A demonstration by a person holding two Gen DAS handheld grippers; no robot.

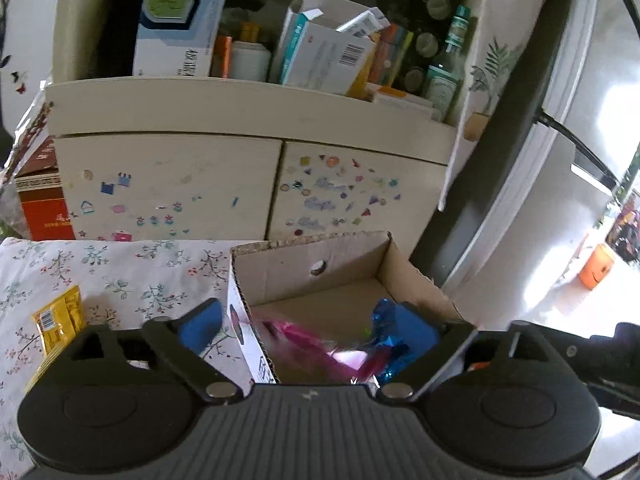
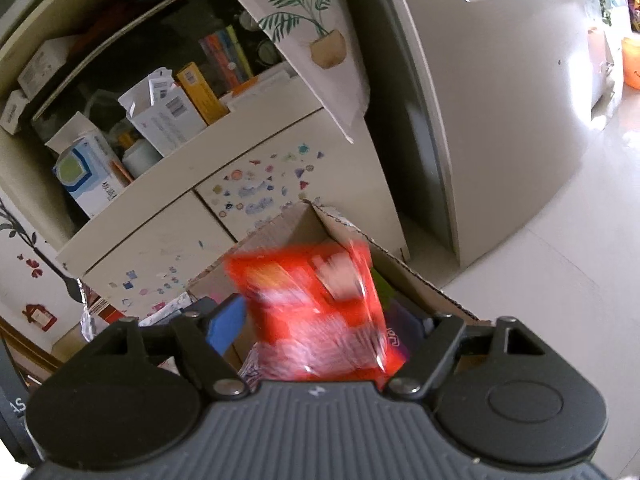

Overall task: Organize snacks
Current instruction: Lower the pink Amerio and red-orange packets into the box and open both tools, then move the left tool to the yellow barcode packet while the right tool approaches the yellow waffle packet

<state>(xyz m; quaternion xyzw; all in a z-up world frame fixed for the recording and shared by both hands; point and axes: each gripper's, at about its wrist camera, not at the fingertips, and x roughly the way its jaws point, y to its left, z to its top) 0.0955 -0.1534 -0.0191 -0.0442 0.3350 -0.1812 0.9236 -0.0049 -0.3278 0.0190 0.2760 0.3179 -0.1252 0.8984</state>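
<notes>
A blurred red snack bag (image 2: 316,312) is dropping between the spread fingers of the right gripper (image 2: 320,328), whose pads are not pressing it, above the open cardboard box (image 2: 400,268), likely being let go into it. The left gripper (image 1: 308,324) is likewise standing wide over the same box, a pink wrapper (image 1: 312,344) blurring loose beneath it beside a blue foil packet (image 1: 384,344). Only the left view is showing a yellow packet (image 1: 58,320) waiting on the floral cloth (image 1: 120,272); only the right view is showing the red bag.
</notes>
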